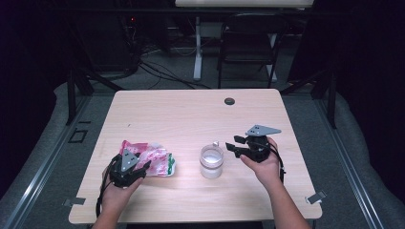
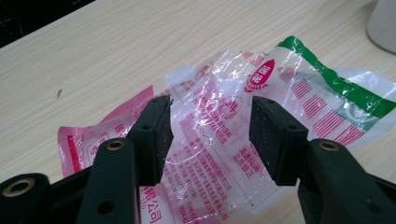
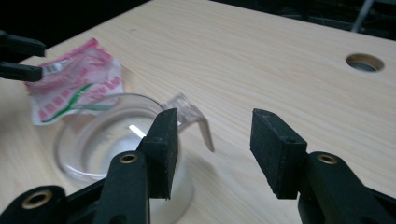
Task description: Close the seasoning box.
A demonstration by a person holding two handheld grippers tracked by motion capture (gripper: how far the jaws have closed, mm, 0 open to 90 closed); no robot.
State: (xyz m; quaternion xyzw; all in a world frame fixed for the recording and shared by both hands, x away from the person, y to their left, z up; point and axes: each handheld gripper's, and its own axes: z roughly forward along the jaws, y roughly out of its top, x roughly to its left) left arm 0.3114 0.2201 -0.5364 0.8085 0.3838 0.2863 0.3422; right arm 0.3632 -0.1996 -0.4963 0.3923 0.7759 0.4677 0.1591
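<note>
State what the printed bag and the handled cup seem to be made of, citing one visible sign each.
Printed bag: thin glossy plastic film, apparently; it crinkles, glints and the table shows through it.
Handled cup: clear, smooth glass or hard plastic, which one is unclear; wood shows through its wall.

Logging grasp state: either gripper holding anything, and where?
Nothing held. Left gripper open above the plastic bag; right gripper open beside the clear cup.
</note>
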